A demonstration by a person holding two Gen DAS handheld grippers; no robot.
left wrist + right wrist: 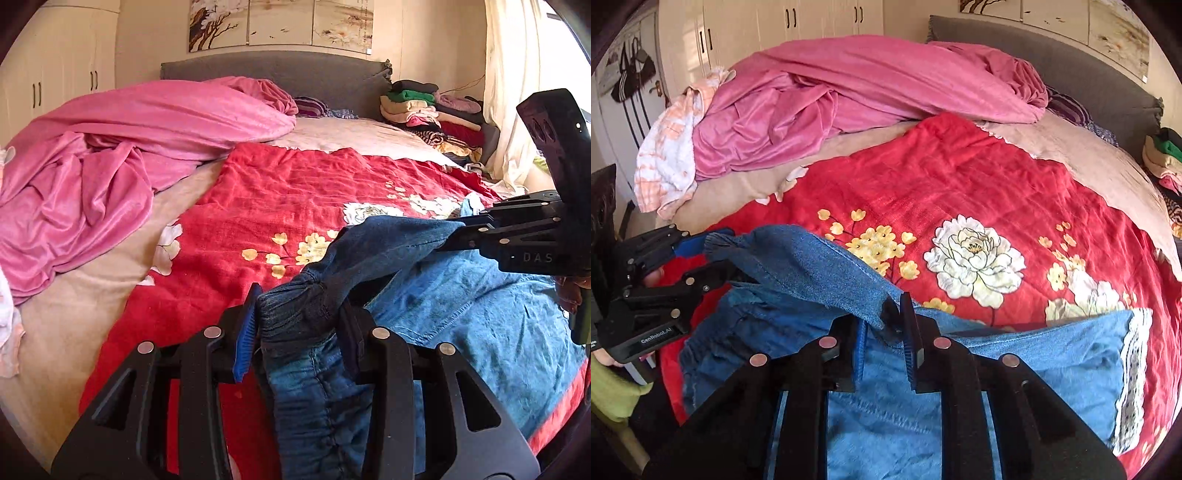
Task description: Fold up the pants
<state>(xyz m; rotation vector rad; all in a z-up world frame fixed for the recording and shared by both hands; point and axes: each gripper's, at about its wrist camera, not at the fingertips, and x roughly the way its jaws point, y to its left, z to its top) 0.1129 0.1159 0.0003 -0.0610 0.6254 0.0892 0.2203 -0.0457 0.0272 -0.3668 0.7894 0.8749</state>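
Observation:
Blue denim pants (480,295) lie on the red floral quilt (277,192) at the near side of the bed. My left gripper (295,325) is shut on the bunched elastic waistband and holds it lifted. My right gripper (886,325) is shut on the waistband edge further along, so the band stretches between both. In the left wrist view the right gripper (454,232) comes in from the right. In the right wrist view the left gripper (713,254) comes in from the left. The pants (1052,350) have a lace-trimmed leg hem (1134,369) at right.
A crumpled pink blanket (129,147) covers the far left of the bed. A stack of folded clothes (432,110) sits by the grey headboard (277,70). A white-and-orange towel (672,147) lies at the left bed edge. Wardrobe doors (757,26) stand behind.

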